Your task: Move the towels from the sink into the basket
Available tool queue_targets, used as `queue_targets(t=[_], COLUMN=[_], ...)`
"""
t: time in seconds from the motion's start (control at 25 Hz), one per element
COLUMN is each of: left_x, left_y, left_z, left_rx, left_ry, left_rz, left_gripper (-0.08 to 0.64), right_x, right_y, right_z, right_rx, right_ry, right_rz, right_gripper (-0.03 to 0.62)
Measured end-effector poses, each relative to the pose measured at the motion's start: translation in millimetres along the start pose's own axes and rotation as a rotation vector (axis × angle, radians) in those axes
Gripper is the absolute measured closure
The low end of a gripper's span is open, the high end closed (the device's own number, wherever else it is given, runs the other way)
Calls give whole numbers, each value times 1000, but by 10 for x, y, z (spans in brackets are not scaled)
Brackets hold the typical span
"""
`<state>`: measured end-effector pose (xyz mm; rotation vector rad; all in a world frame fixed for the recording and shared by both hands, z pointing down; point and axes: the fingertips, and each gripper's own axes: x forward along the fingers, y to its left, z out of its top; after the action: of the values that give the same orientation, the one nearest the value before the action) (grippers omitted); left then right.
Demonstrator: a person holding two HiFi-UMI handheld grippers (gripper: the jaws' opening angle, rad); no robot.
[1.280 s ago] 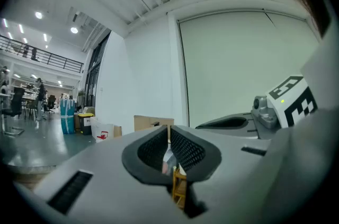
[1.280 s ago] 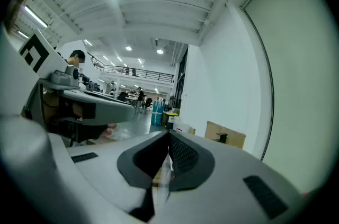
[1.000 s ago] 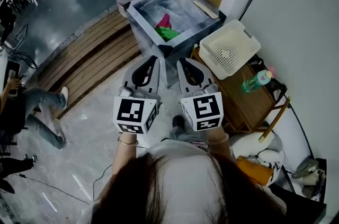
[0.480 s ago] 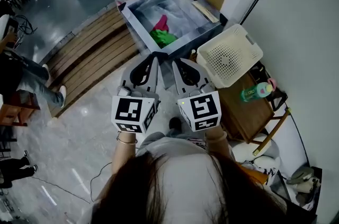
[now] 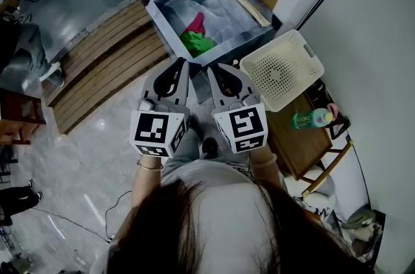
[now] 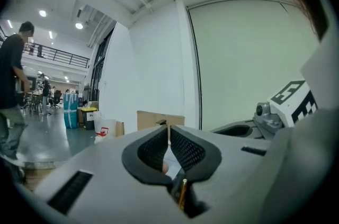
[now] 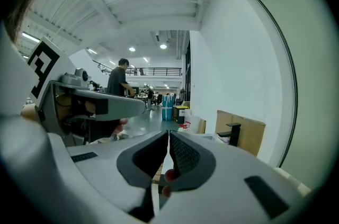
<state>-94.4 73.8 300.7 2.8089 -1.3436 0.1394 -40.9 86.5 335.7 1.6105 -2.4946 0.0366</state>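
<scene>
Over the last second I've walked the rig closer. The sink (image 5: 170,30) now sits just beyond the tips of both grippers, where a moment ago there was more floor between them. The left gripper (image 5: 183,63) and right gripper (image 5: 211,67) are held side by side in front of me. Each one's own view shows its jaws pressed together with nothing between them.

The pink towel (image 5: 196,23) and the green towel (image 5: 198,43) lie bunched together in the sink, untouched and in the same spot as before. The white basket (image 5: 280,72) stands empty just to the sink's right, on a wooden tabletop (image 5: 305,137).

So nothing has been moved yet; I've only been closing in. I judge the next move is to open one pair of jaws and reach down over the sink's near wall for a towel.
</scene>
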Motion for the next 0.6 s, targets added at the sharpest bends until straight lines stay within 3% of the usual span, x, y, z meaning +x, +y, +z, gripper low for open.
queue_targets(t=[0.6], left_x=[733], left_y=[447], left_z=[-110], left_rx=[-16], left_ry=[18], left_rz=[-27], left_gripper=[539], right_x=[734], right_y=[-406], right_z=[-206], right_rx=[12], right_ry=[85], right_rz=[2], right_gripper=[565])
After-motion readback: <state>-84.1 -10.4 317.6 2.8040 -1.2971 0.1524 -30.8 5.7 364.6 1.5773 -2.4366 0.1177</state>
